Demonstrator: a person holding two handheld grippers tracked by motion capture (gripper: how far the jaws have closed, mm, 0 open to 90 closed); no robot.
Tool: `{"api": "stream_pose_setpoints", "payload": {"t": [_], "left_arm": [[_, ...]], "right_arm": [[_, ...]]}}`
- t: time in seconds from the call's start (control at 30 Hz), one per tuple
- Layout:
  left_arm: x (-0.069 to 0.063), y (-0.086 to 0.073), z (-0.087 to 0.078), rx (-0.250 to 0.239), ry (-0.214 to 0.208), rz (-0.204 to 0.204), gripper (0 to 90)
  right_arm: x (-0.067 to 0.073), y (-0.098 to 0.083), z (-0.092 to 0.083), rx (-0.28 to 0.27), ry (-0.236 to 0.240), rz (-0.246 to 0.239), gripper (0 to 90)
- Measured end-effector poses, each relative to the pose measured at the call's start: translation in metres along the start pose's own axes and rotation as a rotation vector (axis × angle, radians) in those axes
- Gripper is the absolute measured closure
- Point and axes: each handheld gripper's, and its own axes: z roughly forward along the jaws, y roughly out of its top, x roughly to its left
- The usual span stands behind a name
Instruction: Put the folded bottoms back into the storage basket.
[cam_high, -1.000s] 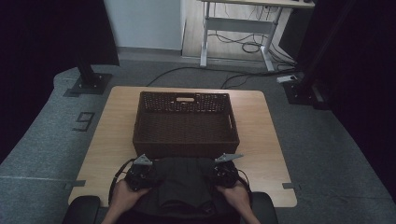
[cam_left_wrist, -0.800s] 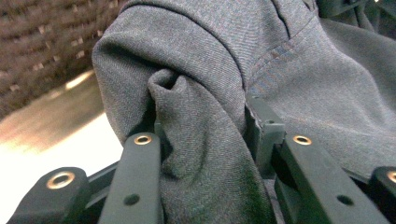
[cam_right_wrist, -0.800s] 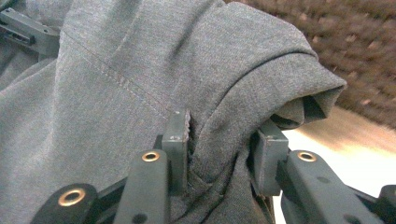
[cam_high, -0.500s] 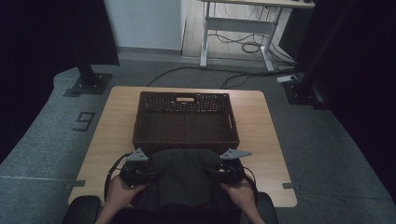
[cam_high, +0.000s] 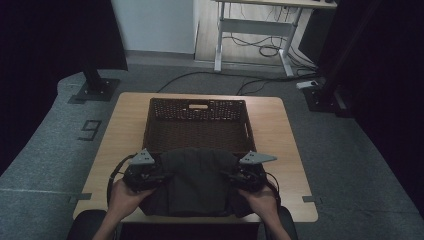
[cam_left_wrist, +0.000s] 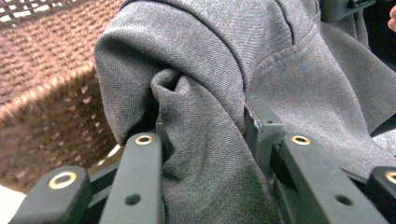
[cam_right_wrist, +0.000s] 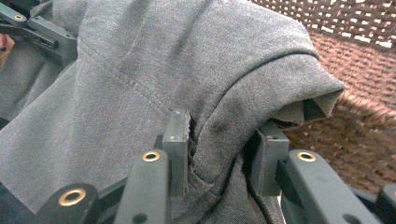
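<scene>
A dark grey folded garment (cam_high: 200, 182) hangs between my two grippers over the table's near edge. Its top edge overlaps the near rim of the brown wicker basket (cam_high: 197, 125). My left gripper (cam_high: 161, 173) is shut on the garment's left side. In the left gripper view a bunched fold of the cloth (cam_left_wrist: 196, 70) is pinched in the left gripper (cam_left_wrist: 208, 128), with the basket wall (cam_left_wrist: 46, 98) behind. My right gripper (cam_high: 233, 175) is shut on the right side; in its own view the right gripper (cam_right_wrist: 224, 133) clamps a folded edge of cloth (cam_right_wrist: 140, 70) beside the basket (cam_right_wrist: 369, 98).
The basket stands in the middle of the wooden table (cam_high: 125, 120); no contents can be made out inside it. Bare wood shows to its left and right. Dark stands (cam_high: 95, 85) and cables (cam_high: 260, 50) lie on the grey floor beyond the table.
Both grippers have risen with the garment held between them. The cloth looks larger and now covers the basket's near rim.
</scene>
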Motion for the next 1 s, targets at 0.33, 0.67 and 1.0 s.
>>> {"api": "stream_pose_setpoints", "payload": {"t": [0.33, 0.67, 1.0], "left_arm": [[0.004, 0.022, -0.009, -0.013, -0.002, 0.02, 63.9], [0.011, 0.045, -0.019, -0.028, -0.01, 0.02, 63.9], [0.018, 0.068, -0.027, -0.039, -0.026, 0.021, 64.0]], "right_arm": [[-0.003, 0.021, -0.01, -0.026, 0.003, -0.004, 64.1], [-0.013, 0.043, -0.015, -0.053, 0.025, 0.015, 64.1], [-0.019, 0.068, -0.023, -0.065, 0.029, 0.018, 64.1]]}}
